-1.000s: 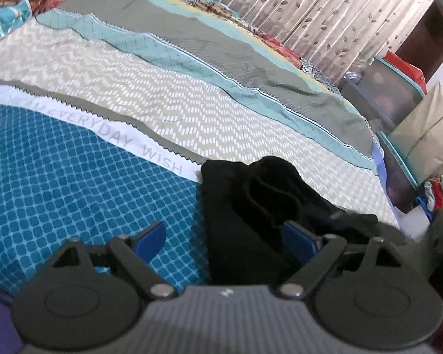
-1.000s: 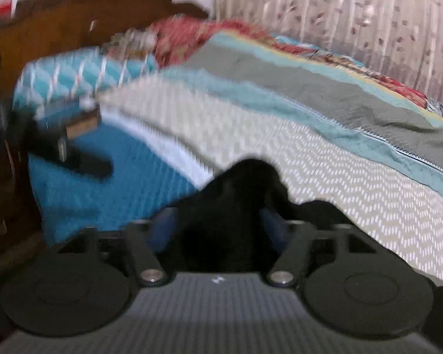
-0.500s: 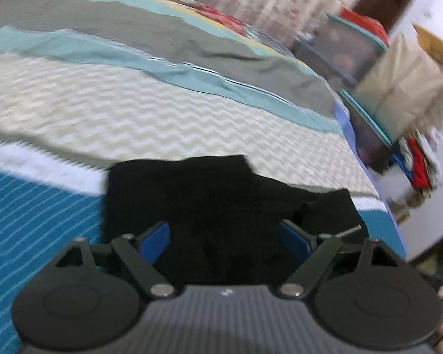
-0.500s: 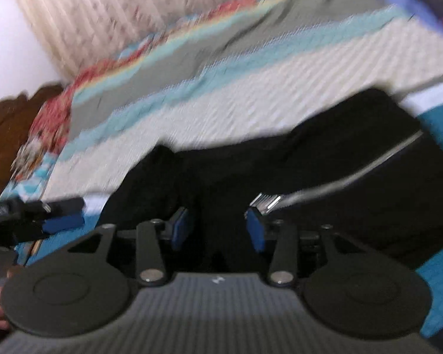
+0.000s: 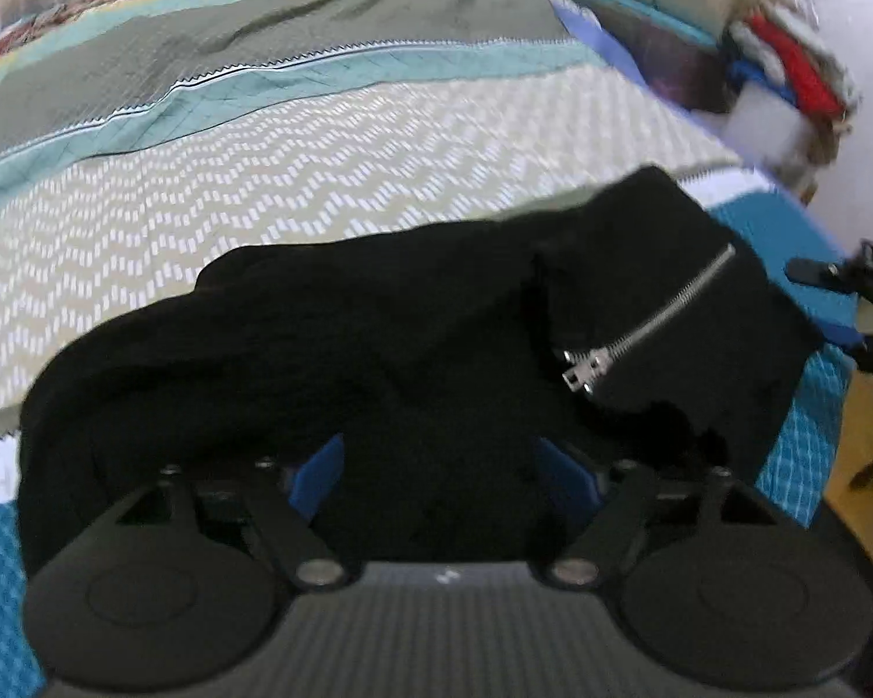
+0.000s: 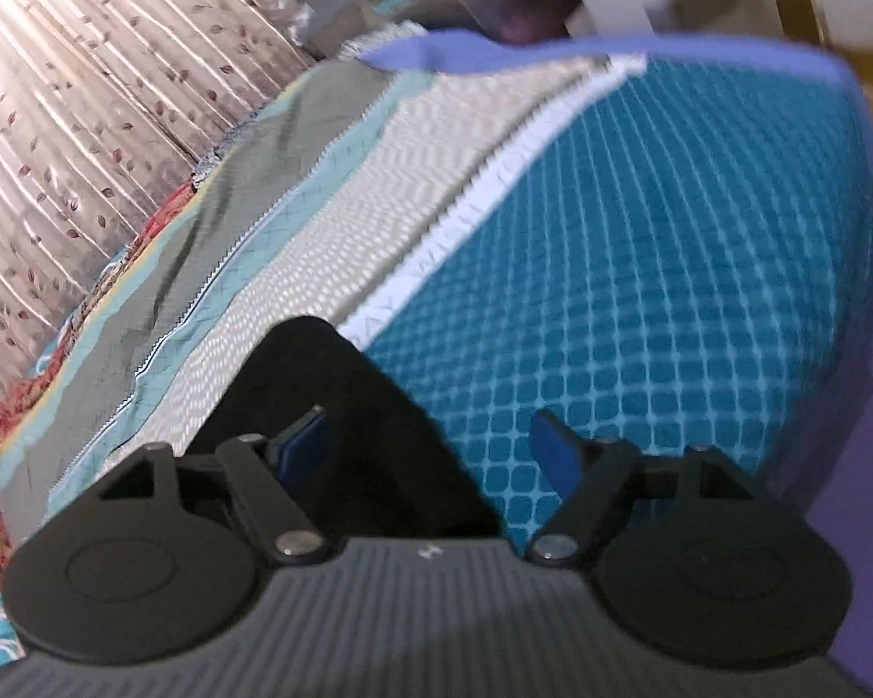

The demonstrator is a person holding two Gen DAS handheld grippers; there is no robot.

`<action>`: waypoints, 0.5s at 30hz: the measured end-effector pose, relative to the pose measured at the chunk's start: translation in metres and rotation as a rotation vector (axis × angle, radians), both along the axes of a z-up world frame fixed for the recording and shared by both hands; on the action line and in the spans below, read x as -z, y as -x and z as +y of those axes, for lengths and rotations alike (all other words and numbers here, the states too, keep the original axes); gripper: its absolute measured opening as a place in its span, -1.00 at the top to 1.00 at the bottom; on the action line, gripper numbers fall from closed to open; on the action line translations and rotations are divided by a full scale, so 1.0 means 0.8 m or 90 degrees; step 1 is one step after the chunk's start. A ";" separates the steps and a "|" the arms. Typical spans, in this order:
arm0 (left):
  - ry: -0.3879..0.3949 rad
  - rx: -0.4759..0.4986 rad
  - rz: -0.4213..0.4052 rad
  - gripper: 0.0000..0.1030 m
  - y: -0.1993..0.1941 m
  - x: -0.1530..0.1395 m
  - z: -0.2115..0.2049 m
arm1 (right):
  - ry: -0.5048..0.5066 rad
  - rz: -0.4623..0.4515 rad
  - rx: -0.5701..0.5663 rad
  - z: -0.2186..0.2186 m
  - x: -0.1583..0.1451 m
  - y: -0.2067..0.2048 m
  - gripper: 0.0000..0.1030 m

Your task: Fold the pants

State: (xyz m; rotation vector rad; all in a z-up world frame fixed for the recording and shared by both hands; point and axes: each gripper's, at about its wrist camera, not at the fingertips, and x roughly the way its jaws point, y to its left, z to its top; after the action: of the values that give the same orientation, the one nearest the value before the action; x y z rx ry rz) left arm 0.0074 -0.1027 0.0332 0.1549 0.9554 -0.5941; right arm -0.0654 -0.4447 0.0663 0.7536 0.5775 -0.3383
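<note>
We hold the left gripper (image 5: 445,468) low over the black pants (image 5: 378,360) with its jaws well apart and closing; dark cloth lies between the blue pads (image 5: 318,474), though we cannot tell whether they press on it. Our right gripper (image 6: 430,451) has its jaws spread and opening: a corner of the pants (image 6: 343,407) sits by the left pad while the right pad hangs over bare bedspread (image 6: 640,267), so nothing is pinched. The pants lie bunched in a loose mound on the patterned bedspread (image 5: 262,174), near its teal checked edge, with a silver zipper (image 5: 649,326) running diagonally across the flap on the right. The tip of the right gripper (image 5: 850,305) shows just beyond that flap.
</note>
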 end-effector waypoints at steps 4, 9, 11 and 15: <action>0.089 -0.023 0.046 -0.50 -0.007 -0.057 0.022 | -0.011 0.008 -0.075 0.003 0.005 -0.011 0.58; 0.213 -0.013 0.035 -0.97 -0.016 -0.134 0.012 | 0.047 -0.057 -0.154 0.047 -0.036 -0.009 0.68; 0.228 0.025 0.061 -0.99 -0.021 -0.145 -0.017 | 0.072 -0.090 -0.197 0.066 -0.053 -0.014 0.68; 0.181 0.081 0.079 -1.00 -0.033 -0.141 -0.093 | 0.147 -0.115 -0.278 0.109 -0.069 -0.025 0.68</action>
State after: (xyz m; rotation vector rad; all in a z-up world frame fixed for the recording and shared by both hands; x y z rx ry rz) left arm 0.0339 -0.1773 0.1456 -0.0762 0.9748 -0.8573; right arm -0.0450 -0.3574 0.1215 0.4140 0.5057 0.0674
